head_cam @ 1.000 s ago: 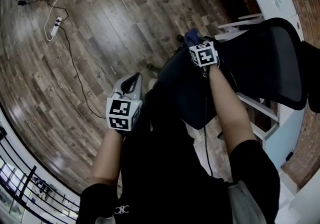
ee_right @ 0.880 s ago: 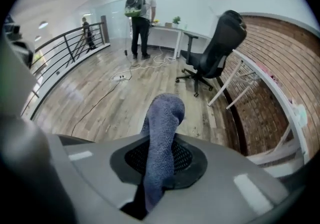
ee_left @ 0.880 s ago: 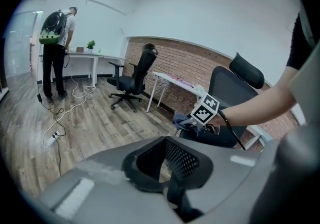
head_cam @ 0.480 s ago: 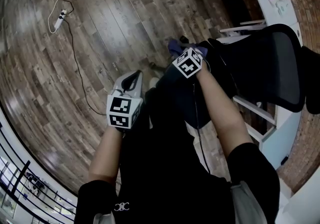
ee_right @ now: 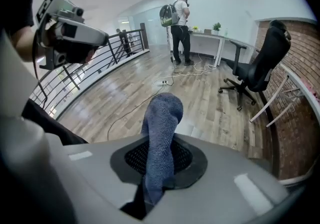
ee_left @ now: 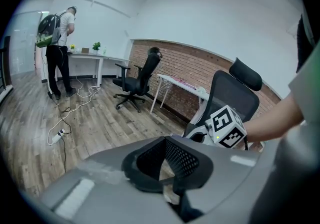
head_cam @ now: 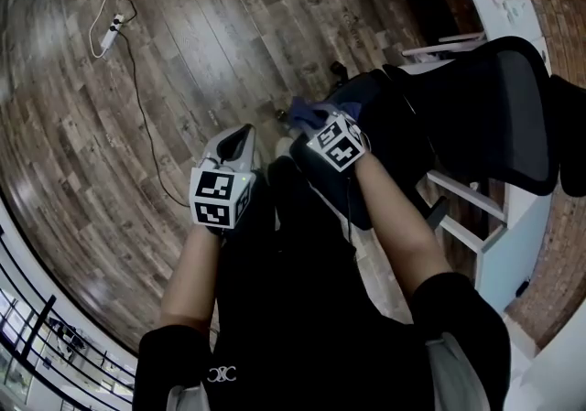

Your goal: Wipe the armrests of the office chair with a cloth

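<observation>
A black office chair (head_cam: 499, 112) with a mesh back stands at the right of the head view; its back also shows in the left gripper view (ee_left: 227, 91). Its armrests are hard to pick out against the dark seat. My right gripper (head_cam: 316, 121) hangs over the seat's front left corner, shut on a blue cloth (head_cam: 305, 109). In the right gripper view the cloth (ee_right: 161, 128) stands up out of the gripper (ee_right: 159, 168). My left gripper (head_cam: 235, 146) floats over the floor left of the chair, shut on nothing (ee_left: 172, 170).
Wooden floor (head_cam: 183, 43) with a power strip and cable (head_cam: 108, 34) at far left. A white desk frame (head_cam: 472, 217) is behind the chair. A second black chair (ee_right: 260, 68), a person with a backpack (ee_right: 179, 18) at a desk and a railing (ee_right: 95, 63) lie farther off.
My right gripper has carried the cloth left and toward me, from over the seat's far side to its front left corner. The left gripper has barely moved.
</observation>
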{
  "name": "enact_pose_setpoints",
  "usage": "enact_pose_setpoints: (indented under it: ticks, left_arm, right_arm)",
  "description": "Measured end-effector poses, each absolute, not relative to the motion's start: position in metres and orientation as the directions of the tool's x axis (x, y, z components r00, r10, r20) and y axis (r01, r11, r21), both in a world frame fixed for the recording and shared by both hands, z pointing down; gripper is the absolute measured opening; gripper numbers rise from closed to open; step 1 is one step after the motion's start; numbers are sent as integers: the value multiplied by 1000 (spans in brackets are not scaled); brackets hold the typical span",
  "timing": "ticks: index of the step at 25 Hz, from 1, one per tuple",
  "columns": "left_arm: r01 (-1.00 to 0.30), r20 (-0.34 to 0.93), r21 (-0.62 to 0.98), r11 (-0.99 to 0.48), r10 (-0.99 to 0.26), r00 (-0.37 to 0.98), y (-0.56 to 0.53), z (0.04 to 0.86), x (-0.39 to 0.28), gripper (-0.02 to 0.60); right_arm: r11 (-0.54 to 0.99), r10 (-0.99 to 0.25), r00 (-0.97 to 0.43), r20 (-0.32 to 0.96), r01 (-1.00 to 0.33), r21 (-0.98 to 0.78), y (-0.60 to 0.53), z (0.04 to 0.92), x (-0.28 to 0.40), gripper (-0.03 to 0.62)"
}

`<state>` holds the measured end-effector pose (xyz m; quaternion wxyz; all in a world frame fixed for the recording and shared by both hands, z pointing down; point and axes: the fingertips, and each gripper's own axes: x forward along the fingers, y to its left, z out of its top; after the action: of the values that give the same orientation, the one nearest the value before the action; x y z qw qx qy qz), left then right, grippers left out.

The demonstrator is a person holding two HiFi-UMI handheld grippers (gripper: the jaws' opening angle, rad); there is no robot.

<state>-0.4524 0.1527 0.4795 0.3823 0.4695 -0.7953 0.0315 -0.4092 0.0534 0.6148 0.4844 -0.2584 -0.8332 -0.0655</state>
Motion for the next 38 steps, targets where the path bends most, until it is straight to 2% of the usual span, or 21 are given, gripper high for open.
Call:
enact_pose_setpoints:
  ticks: [4,7,14,18,25,33,38]
  left_arm:
    - [-785,638,315,534,-731,-241,155,482,-450,6]
    - [-796,640,318,515,-736,-221,152,482,-447,6]
    - [-828,646,313,465,-743,-174,134,486,-442,6]
    - [-843,651,308,441,-744,-152,124,487,-437,6]
    - [-849,670,297,436,-729,-140,118,490,-436,6]
    - [-862,700,279,425,-703,-120,119,499,-434,6]
    - [-881,715,274,387,-695,-83,117,509,-422,6]
  right_arm:
    - [865,411,-428,805,461,-197,73,608,-388,44]
    - [898,389,-469,793,385,-213,70,607,-370,44]
    - [970,203,-603,772,15,-243,-4,617,-352,44]
    - [982,155,-605,781,5,-191,-36,618,-363,44]
    - [983,32,-607,794,-124,-134,-91,622,-388,46]
    - [934,-178,-589,788,-354,-54,-177,626,-391,46]
    - [917,-198,-629,751,-390,-85,-178,624,-389,46]
